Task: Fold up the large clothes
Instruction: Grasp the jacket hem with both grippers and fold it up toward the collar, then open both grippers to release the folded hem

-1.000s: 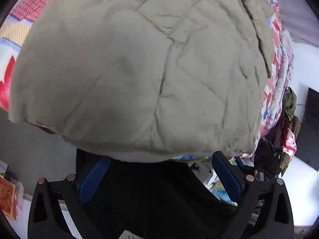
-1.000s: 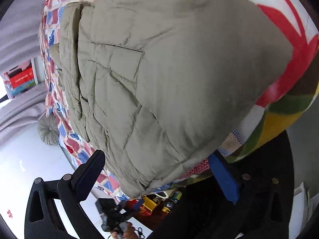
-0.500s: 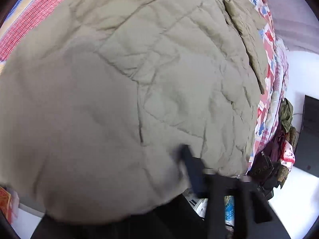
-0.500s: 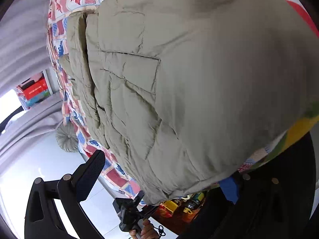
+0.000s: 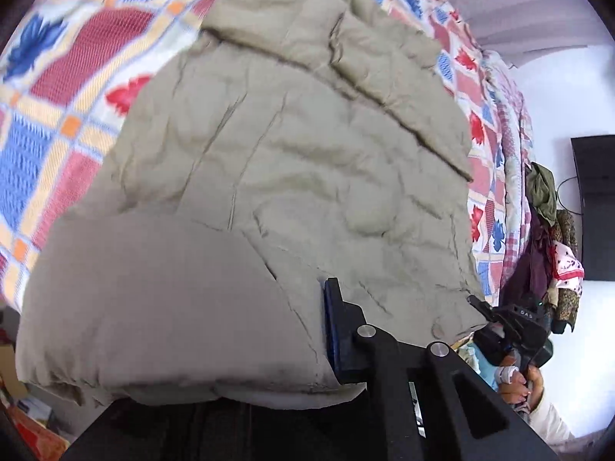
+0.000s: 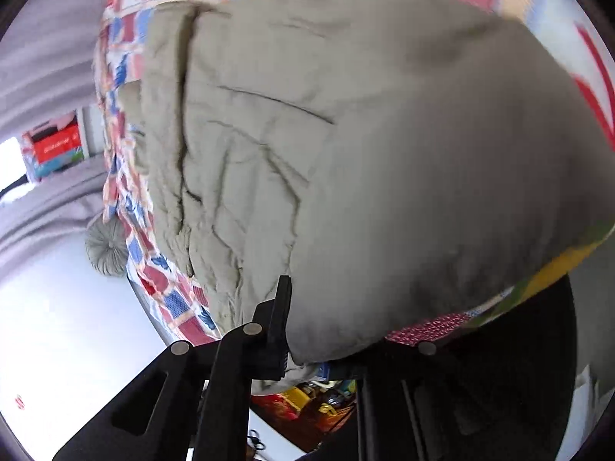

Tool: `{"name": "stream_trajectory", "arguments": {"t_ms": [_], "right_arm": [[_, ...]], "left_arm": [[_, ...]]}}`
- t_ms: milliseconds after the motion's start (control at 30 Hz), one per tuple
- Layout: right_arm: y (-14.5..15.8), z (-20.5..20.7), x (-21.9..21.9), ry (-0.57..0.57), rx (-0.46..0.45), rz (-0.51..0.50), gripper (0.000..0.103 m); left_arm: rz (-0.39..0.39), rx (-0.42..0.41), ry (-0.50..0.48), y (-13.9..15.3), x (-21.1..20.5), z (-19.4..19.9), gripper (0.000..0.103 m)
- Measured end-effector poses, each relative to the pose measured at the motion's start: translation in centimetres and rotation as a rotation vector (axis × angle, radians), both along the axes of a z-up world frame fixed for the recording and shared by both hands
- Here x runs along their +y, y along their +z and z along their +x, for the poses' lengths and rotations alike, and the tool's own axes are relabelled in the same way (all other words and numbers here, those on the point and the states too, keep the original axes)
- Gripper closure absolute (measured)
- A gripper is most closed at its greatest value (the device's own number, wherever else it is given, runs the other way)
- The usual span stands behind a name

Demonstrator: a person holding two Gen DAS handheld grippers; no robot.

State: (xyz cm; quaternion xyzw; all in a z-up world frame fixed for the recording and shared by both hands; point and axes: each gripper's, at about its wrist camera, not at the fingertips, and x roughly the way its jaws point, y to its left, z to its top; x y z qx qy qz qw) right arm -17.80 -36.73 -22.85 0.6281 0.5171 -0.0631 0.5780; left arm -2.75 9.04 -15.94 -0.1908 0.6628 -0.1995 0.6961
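Right now your left gripper (image 5: pixel 326 330) has its jaws closing on the near hem of the quilted jacket (image 5: pixel 300 176), and the frame shows the padded cloth pinched against the blue pad of the one black finger (image 5: pixel 338 330) you can see at lower centre; the other finger is buried under the fabric. The jacket is a puffy, matte khaki-beige thing, crossed by stitched seams and soft wrinkles, and it fills the middle of the left wrist view, spread over a woven blanket (image 5: pixel 57 115) checked in red, blue and orange with leaf shapes. Its near edge is lifted into a rounded, shadowed fold at lower left. At the far right edge of that view, your right gripper (image 5: pixel 515 326) shows small and dark, beside the jacket's other hem corner.

In the right wrist view, that gripper's jaws (image 6: pixel 303 330) are clamped shut on the jacket (image 6: pixel 346 153) hem: one black finger (image 6: pixel 280 326) stands upright at lower centre with the cloth bunched tight against it, and the thick rolled edge bulges out to the right, hiding the other finger. A flap-like stitched seam runs across the upper middle. The blanket (image 6: pixel 173 299) peeks out at left and upper right, and a round, pleated grey cushion (image 6: pixel 107 246) sits at mid left against the pale floor.
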Motion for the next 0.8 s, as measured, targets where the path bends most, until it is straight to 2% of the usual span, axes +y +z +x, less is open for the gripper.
{"name": "stream_trajectory", "arguments": {"t_ms": [233, 367, 500, 667, 800], "right_arm": [[7.2, 5.8, -0.5, 0.148, -0.115, -0.215, 0.093], [11.6, 10.4, -0.8, 0.222, -0.202, -0.347, 0.093], [15.1, 15.7, -1.5, 0.277, -0.285, -0.439, 0.094], [17.9, 24.1, -2.2, 0.34, -0.367, -0.554, 0.094], [17.3, 30.3, -2.4, 0.359, -0.375, -0.603, 0.094]], "left_arm": [[-0.002, -0.161, -0.002, 5.2, -1.0, 4.0, 0.085], [-0.005, -0.28, -0.005, 8.6, -2.0, 8.2, 0.085], [0.007, -0.381, 0.002, 11.1, -3.3, 13.6, 0.085], [0.077, -0.47, 0.023, 11.4, -5.5, 20.5, 0.085], [0.141, -0.475, 0.041, 8.5, -7.0, 25.6, 0.085]]}}
